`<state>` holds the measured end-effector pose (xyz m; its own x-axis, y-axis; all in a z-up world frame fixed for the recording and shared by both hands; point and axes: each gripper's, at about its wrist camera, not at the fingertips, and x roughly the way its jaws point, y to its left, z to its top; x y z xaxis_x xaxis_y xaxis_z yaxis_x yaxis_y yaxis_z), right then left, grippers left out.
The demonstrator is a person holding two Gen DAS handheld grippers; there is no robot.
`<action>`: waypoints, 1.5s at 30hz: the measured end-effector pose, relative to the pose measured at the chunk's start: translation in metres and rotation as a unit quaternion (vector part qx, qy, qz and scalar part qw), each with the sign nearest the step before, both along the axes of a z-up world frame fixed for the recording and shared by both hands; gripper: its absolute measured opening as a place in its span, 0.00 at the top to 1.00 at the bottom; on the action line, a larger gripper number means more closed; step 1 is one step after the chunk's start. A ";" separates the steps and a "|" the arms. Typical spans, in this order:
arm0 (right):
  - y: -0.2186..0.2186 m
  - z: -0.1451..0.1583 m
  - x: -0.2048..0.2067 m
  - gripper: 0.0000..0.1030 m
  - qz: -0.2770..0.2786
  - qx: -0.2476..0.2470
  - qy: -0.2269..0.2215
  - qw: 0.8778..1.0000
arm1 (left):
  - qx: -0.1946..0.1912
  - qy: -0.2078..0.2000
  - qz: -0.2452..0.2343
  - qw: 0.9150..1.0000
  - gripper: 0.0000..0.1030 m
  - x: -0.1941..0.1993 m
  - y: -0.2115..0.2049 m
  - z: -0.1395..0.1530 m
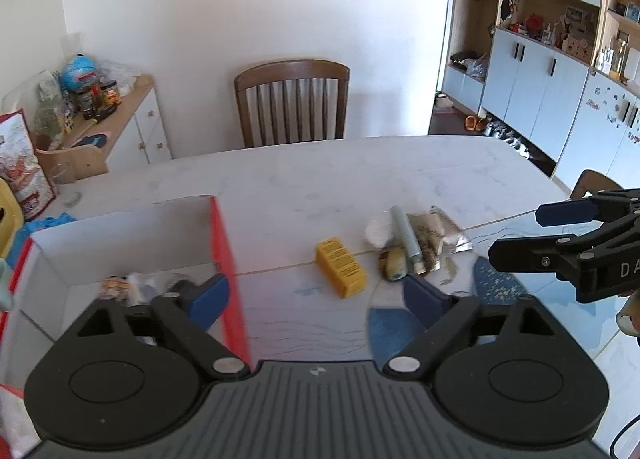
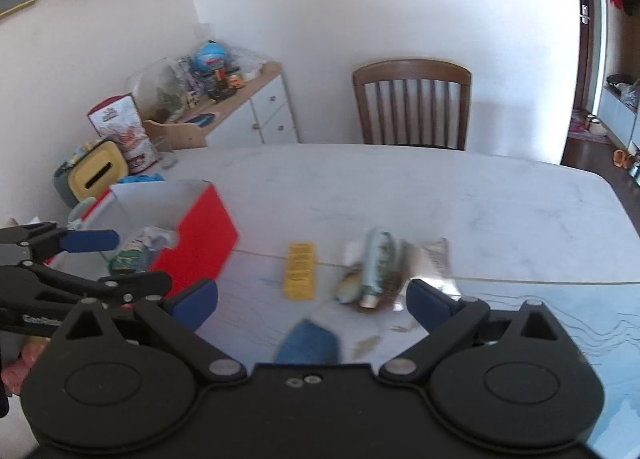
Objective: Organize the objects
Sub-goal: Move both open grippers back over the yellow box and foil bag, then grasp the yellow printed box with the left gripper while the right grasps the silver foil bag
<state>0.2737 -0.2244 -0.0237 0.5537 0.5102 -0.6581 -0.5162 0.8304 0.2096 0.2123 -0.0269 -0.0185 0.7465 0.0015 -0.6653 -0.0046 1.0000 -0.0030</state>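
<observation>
Where the white marble-look table (image 1: 360, 175) fills both wrist views, it counts as the largest item; a brown slatted chair (image 1: 291, 103) stands at its far edge, at 12 o'clock.

Box: red outside, white inside (image 1: 120, 235), open-topped, at 9 o'clock in the left wrist view, holding several small packets, too blurred to name.

Left gripper (image 1: 316, 297): jaws spread wide, nothing between the blue pads, hovering over the table just beside the box's red wall.

Right gripper (image 2: 312, 303): jaws likewise wide and empty, above the table.

Loose pile at 1 o'clock from the left gripper: silvery sachets (image 1: 440, 231), a pale green tube (image 1: 406, 237) lying across them, a small rounded yellowish item (image 1: 394, 269) touching the tube's near end.

Yellow carton (image 1: 341, 267): lying flat on the table, alone, between box and pile, apart from both.
</observation>
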 end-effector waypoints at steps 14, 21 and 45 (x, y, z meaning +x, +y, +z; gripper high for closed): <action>-0.054 -0.042 0.050 0.03 -0.031 -0.035 0.014 0.999 | -0.013 0.001 0.031 0.999 0.00 0.047 -0.035 -0.042; -0.051 -0.066 0.083 0.05 -0.039 -0.052 0.023 0.998 | 0.007 0.007 0.047 0.999 0.00 0.082 -0.043 -0.071; -0.010 -0.121 0.141 0.17 -0.041 -0.061 0.077 0.994 | 0.005 0.060 0.077 0.995 0.01 0.142 -0.031 -0.132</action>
